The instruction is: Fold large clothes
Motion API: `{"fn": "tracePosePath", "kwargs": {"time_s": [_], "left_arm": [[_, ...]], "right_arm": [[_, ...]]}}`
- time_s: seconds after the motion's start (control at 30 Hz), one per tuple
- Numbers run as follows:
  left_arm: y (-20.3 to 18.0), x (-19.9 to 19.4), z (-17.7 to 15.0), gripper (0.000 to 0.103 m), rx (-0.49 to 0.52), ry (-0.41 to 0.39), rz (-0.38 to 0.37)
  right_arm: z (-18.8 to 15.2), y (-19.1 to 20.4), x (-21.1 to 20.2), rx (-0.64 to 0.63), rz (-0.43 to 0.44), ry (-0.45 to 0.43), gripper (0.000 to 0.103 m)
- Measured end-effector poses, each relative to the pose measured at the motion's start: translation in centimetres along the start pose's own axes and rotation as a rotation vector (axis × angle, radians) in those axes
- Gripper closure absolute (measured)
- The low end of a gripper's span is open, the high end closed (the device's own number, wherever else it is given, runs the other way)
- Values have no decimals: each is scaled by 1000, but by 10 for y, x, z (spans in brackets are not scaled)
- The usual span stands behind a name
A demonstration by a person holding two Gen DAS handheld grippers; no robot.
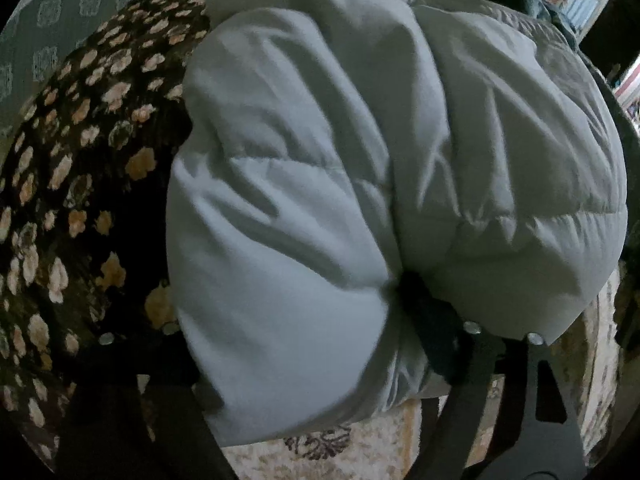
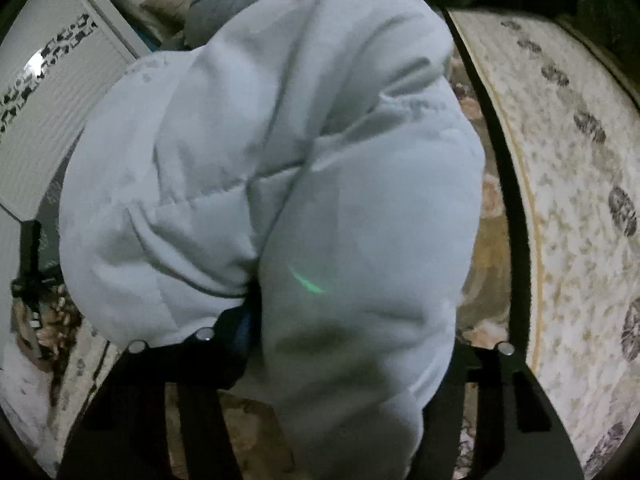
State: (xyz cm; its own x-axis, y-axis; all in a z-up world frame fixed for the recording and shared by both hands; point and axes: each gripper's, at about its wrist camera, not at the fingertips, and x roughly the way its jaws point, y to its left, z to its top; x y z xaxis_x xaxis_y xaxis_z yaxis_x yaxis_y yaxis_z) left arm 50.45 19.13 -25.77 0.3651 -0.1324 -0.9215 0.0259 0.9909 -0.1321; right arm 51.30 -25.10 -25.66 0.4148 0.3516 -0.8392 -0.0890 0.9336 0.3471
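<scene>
A pale grey puffy quilted jacket (image 1: 360, 160) fills the left wrist view, bunched and lifted above the floor. My left gripper (image 1: 332, 320) is shut on the jacket; one dark finger (image 1: 424, 312) presses into a deep fold, the other is buried under the padding. In the right wrist view the same jacket (image 2: 280, 160) bulges over my right gripper (image 2: 320, 336), which is shut on it. One right finger (image 2: 240, 336) shows at a crease; the other is hidden by fabric. A small green light spot lies on the jacket.
A dark floral-print fabric (image 1: 80, 180) lies to the left of the jacket. A cream patterned carpet (image 2: 580, 180) covers the floor on the right and below (image 1: 340, 444). A white ribbed cabinet panel (image 2: 52, 120) stands at the left.
</scene>
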Motion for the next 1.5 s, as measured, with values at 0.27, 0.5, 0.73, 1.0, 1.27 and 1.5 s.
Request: {"fn": "tracePosePath", "kwargs": {"time_s": [0.27,0.5,0.73,1.0,1.27,1.5], "left_arm": [[-19,-1,4,32,13,3,25],[-5,-13,-1,55,0,-18,16],[-58,-56,29,89,92,-70,61],[-139,-153,22,91,153,-205,53],[-264,-215,-76,91,237,-264,-38],[-270,-154,-142,86,105,-125,-55]], "right_arm": [[3,11,0,-26,-63,-8,52],[-8,24,-10,-17,-82,-23,63],[8,50,-44,-28,-100,-114,78],[-6,125,-178,-276,-110,-397,81],[-90,42,-304,-206,-218,-494,80],[-179,-96,-271,-35,-267,-199,80]]}}
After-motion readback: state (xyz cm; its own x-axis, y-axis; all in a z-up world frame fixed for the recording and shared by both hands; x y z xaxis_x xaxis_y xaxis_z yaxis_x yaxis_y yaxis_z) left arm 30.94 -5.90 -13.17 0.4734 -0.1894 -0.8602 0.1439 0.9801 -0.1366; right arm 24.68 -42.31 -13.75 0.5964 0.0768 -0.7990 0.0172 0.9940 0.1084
